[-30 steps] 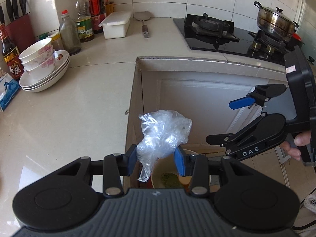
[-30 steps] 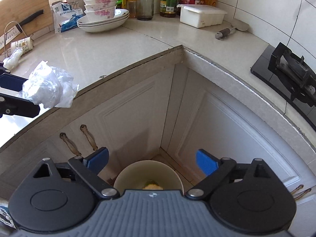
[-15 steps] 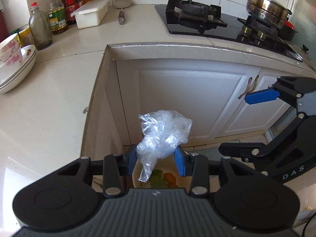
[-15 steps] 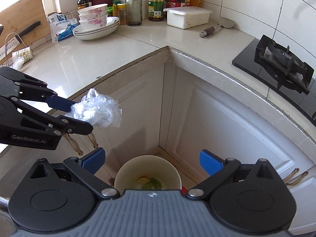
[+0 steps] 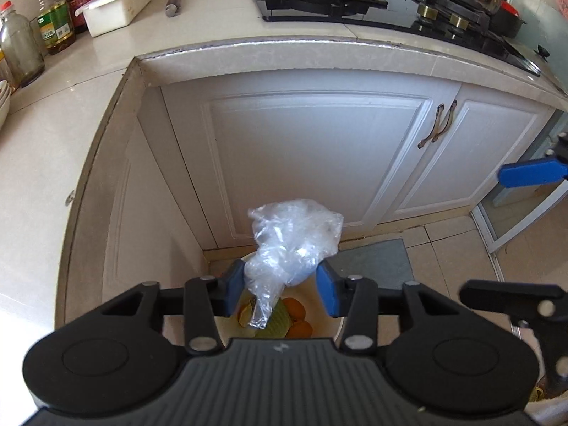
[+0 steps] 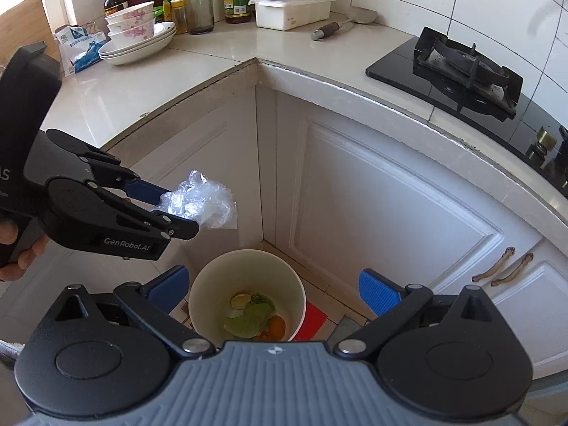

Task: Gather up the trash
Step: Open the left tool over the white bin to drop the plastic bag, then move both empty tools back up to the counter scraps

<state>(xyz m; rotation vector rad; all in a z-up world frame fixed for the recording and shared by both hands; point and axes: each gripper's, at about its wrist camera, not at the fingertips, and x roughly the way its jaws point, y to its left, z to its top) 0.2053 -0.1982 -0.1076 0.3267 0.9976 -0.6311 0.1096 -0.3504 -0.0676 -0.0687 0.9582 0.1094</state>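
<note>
Kitchen corner: left tongs (image 5: 280,285) pinch plastic bag (image 5: 293,241) above bin (image 6: 246,294).

Left gripper (image 5: 280,285): we hold it angled downward, blue pads (image 5: 326,289) closed against the crumpled plastic bag (image 5: 293,241) pinched between them. Our left hand (image 6: 16,248) wraps its handle at the frame edge. Right gripper (image 6: 271,289): we hold it tilted downward, jaws spread wide, nothing between the pads.
</note>
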